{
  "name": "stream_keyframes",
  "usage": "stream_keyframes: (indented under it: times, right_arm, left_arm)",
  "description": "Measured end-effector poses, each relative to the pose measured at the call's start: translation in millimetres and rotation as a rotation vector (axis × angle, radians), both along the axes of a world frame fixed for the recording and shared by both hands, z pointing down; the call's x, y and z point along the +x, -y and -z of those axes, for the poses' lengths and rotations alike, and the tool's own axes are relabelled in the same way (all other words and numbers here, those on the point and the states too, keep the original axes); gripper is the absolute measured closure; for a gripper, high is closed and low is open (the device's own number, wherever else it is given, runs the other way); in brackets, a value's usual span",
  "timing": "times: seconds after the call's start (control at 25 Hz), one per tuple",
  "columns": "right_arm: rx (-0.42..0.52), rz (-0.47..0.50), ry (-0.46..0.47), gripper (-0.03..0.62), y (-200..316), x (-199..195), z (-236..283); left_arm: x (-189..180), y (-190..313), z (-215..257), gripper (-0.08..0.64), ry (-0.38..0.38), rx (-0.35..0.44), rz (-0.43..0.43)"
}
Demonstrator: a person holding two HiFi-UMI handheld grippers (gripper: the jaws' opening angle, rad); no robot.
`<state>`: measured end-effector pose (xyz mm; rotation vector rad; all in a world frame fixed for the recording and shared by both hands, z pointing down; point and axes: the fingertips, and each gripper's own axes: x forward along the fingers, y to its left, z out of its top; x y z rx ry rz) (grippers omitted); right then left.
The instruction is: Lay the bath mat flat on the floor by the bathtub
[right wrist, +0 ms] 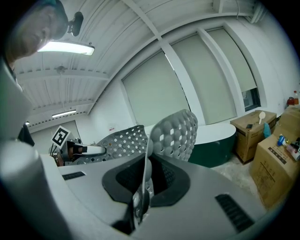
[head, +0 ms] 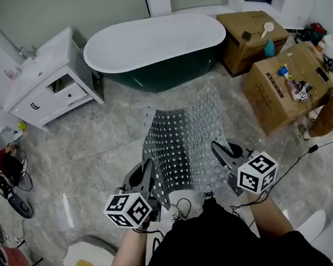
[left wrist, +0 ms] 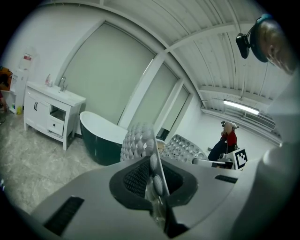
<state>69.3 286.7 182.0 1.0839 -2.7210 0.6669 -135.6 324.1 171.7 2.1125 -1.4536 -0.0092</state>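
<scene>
The bath mat (head: 183, 142) was held up off the floor (head: 90, 151) in front of the person, its length running away from them toward the bathtub (head: 153, 47), far edge nearest the tub and near edge at the tongs. The left tongs (head: 149, 176) were clenched on the near left corner and the right tongs (head: 220, 156) on the near right corner, so the sheet hung slack and curved between them; whether its far end touched the floor could not be told. The mat was a thin, flexible, translucent grey sheet, pierced with rows of small square holes and studded with round suction bumps. The tub was oval, white inside and dark green outside, on pale marbled tile. The head view alone showed the mat's whole outline. Each gripper view showed the mat edge-on, pinched between dark ribbed pads. The left gripper view added a white vanity (left wrist: 49, 110) beside the tub, while the right gripper view showed 2 cardboard boxes (right wrist: 276, 161).
</scene>
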Motion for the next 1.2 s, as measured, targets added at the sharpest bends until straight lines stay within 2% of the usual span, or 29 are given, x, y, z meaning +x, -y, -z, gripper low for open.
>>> stream_keyframes:
  times: [0.64, 0.92, 1.2]
  right_arm:
    - [-0.006, 0.019, -0.012, 0.563, 67, 94, -11]
    - [-0.005, 0.025, 0.011, 0.563, 97, 117, -7]
    - [-0.008, 0.035, 0.030, 0.563, 123, 111, -3]
  left_arm:
    - [95, 67, -11, 0.531, -0.016, 0.003, 0.015]
    - [114, 93, -2, 0.531, -0.007, 0.016, 0.037]
    - [107, 117, 3, 0.531, -0.001, 0.013, 0.053]
